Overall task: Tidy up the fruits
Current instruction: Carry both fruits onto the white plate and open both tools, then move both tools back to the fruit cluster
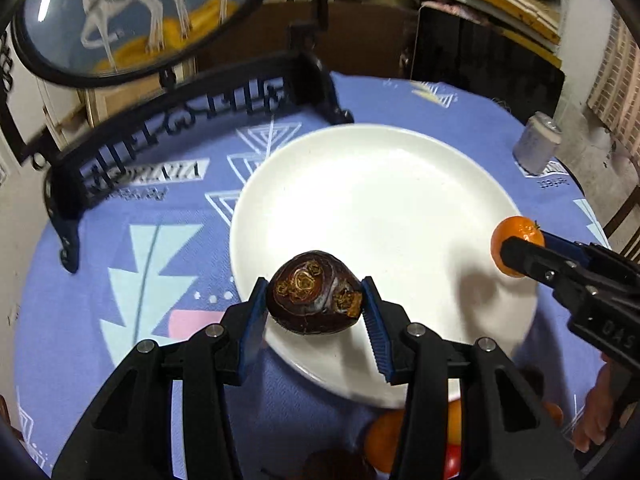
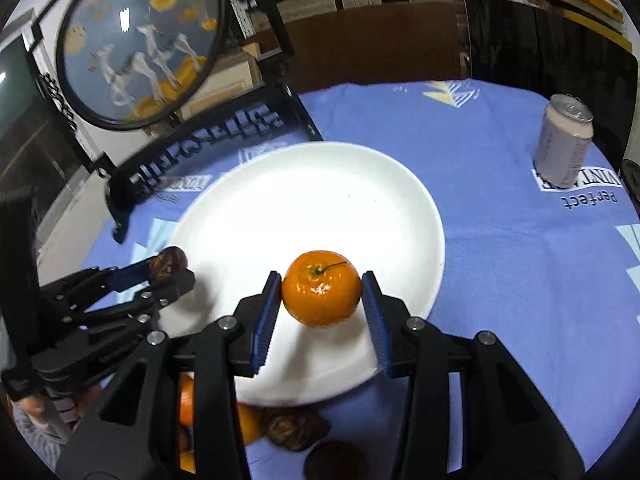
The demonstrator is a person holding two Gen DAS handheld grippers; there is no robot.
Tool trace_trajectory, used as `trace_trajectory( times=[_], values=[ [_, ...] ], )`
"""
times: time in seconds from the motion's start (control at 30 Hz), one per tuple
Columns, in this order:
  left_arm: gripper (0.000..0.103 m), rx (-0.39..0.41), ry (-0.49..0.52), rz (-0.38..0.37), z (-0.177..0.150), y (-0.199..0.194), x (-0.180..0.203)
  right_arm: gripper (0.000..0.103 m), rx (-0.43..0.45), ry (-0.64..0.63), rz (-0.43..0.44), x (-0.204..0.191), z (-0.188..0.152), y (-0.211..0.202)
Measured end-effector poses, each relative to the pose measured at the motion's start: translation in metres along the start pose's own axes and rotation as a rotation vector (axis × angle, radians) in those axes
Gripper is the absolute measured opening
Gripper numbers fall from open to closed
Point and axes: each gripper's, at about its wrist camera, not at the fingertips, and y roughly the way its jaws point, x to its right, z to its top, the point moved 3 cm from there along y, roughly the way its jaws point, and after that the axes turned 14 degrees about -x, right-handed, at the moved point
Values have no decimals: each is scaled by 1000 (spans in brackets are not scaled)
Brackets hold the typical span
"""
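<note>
Spreading under everything is a blue patterned cloth [image 2: 500,280] covering the worktop, and nearest the cameras a small heap of loose fruit [image 2: 280,424], orange and dark pieces, is lying at the plate's near edge, half hidden behind the tool bodies. Just beyond it the left tool [image 1: 315,302] is gripping a dark brown fruit [image 1: 314,294] between its blue pads, hanging over the near-left rim of the white plate [image 1: 380,184]. The right tool [image 2: 322,294] is grasping an orange [image 2: 321,289], stem up, over the plate's near-right part; the pads are sitting at its two sides. Both fruits are being carried clear of the plate's surface, judging by the shadows beneath them, and the bare middle of the plate is lying straight ahead of and below each tool, so the coming move looks like a short forward and downward placement, with neither hand clearly nearer. Past the plate a black carved stand [image 1: 168,128] holding a round painted panel [image 2: 140,44] is standing at the far left, a pale drink can [image 2: 564,140] is standing upright at the far right, well apart from the plate, and dim shelves with stacked boards are filling the background.
</note>
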Motion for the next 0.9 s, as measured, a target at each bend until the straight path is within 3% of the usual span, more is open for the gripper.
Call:
trace_trajectory(
  times=[0.07, 0.23, 0.3, 0.33, 0.37, 0.47, 0.6, 0.7, 0.9],
  values=[
    [48, -29, -7, -28, 1, 8, -2, 60, 16, 6, -12, 5, 1, 2],
    [61, 18, -9, -25, -7, -13, -2, 61, 69, 19, 3, 9, 0, -22],
    [61, 46, -7, -21, -13, -28, -3, 67, 105, 24, 22, 7, -5, -41],
    [64, 66, -10, -13, -19, -38, -5, 75, 129, 25, 25, 7, -10, -51],
    [67, 86, -17, -4, -25, -46, -8, 84, 163, 26, 25, 6, -17, -64],
    [68, 139, -48, 37, -55, -65, -20, 95, 268, 8, 37, 4, -44, -94],
    [68, 155, -90, 44, -104, -73, -39, 101, 402, 26, 81, 12, -101, -120],
    [68, 153, -103, 66, -144, -72, -51, 101, 355, 35, 70, 21, -132, -119],
    [68, 109, -79, 18, -186, -61, -53, 101, 269, 126, 181, 38, -169, -113]
  ],
)
